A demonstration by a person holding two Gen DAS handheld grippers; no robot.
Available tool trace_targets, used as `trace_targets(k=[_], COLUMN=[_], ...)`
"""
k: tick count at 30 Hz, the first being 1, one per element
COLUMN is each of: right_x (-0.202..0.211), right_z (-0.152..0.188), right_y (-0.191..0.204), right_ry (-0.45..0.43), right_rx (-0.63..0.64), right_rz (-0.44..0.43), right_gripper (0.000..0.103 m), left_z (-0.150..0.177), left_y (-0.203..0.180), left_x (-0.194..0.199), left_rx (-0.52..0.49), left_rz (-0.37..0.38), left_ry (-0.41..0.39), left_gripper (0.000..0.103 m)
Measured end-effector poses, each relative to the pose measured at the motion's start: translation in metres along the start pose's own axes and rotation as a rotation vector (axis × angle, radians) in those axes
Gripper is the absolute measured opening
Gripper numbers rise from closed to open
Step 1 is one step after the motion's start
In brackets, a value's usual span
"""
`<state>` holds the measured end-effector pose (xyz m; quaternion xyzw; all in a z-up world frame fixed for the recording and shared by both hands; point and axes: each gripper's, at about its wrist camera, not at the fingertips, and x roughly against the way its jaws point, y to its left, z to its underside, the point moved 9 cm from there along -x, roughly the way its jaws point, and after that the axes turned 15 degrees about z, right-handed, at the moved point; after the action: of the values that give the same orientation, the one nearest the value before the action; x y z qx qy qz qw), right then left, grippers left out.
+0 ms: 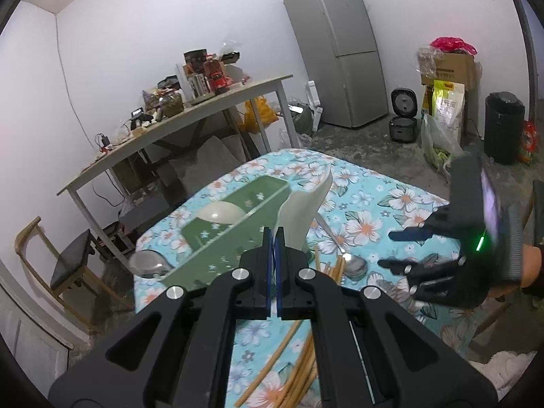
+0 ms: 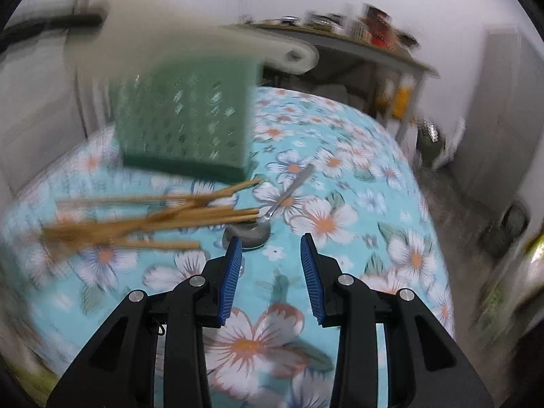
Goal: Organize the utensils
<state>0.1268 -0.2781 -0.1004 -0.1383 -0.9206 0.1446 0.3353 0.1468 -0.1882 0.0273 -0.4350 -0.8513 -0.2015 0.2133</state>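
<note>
Left gripper (image 1: 274,238), jaws closed on the cream rim of the green caddy (image 1: 234,234), holds it tilted above the floral cloth (image 1: 374,210); in the right wrist view the caddy's perforated underside hangs clear of the cloth, though that picture is blurred. Right gripper (image 2: 272,255), jaws partly open with nothing between them, points down at the cloth. Spoon (image 2: 272,214) lies just ahead of the right jaws, bowl nearest them and close to the left pad, handle running away up and to the right. Chopsticks (image 2: 153,217) lie in a loose heap to the left of the jaws, long axes across the line of the fingers, their near ends beside the spoon's bowl. The right hand appears the nearer to both; the spoon seems the readier pick, its handle lying roughly along the fingers' line, so the wrist would likely have to roll for the jaws to span it.
</note>
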Motion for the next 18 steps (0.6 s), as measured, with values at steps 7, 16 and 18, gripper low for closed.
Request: trace_targets(k=[7,16,18], right_x=[-0.023,-0.034,-0.034], right_z=[0.008,0.009,0.009], right_y=[0.035,0.055,0.057], right_ry=[-0.038,-0.071,-0.075], right_rx=[0.322,0.456,0.459], right_rz=[0.084,0.142,0.156], right_gripper=[0.027,0.014,0.007], left_z=[-0.006,-0.014,-0.015], left_y=[0.019,0.041,0.046], left_x=[0.028,0.051,0.053], left_rx=[0.036,0.072,0.083], left_rz=[-0.035,-0.078,-0.087], left_ry=[-0.032,-0.057,-0.061], left_gripper=[0.001,0.001,0.001])
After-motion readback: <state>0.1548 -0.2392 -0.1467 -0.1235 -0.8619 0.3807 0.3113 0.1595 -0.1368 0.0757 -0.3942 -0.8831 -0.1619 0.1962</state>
